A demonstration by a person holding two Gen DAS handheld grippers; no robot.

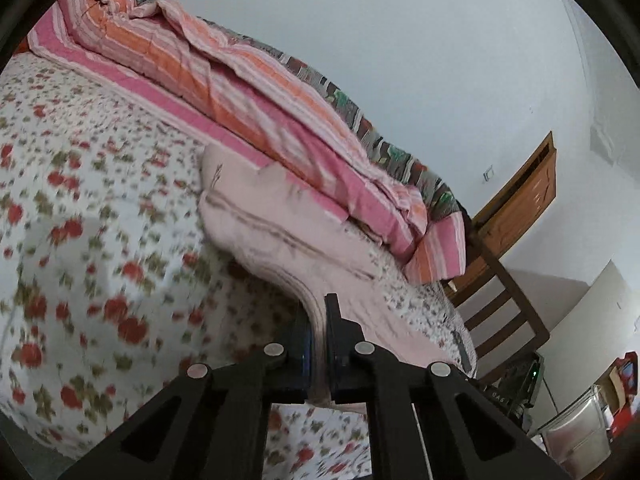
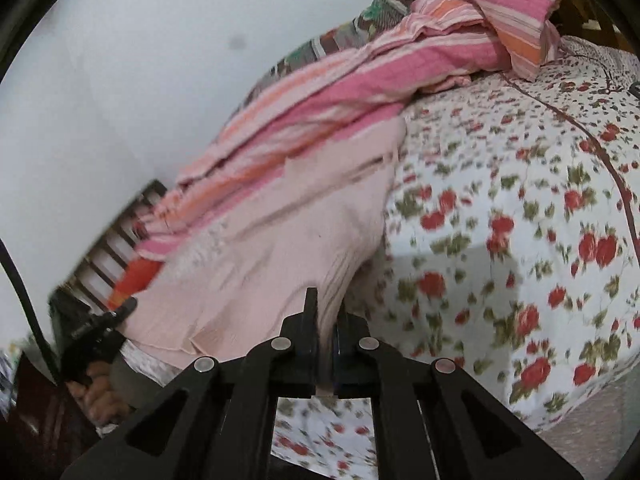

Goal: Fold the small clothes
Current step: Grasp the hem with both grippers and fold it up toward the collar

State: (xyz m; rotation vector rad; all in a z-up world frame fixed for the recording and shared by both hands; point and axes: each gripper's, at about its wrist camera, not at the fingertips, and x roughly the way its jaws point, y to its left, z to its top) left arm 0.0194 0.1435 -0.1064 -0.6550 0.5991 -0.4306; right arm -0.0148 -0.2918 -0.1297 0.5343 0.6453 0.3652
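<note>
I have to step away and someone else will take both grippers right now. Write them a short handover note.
Left gripper: shut on the near edge of the pale pink garment.
Right gripper: shut on the same garment's edge, at the other end.
The garment's near edge is raised off the floral bedsheet; its far part lies by the striped blanket.
Done: both ends gripped.
Left: carry the edge over to make the fold, lay flat, release.

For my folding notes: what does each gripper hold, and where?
Both grip the pink garment: left gripper and right gripper each pinch its near edge.
</note>
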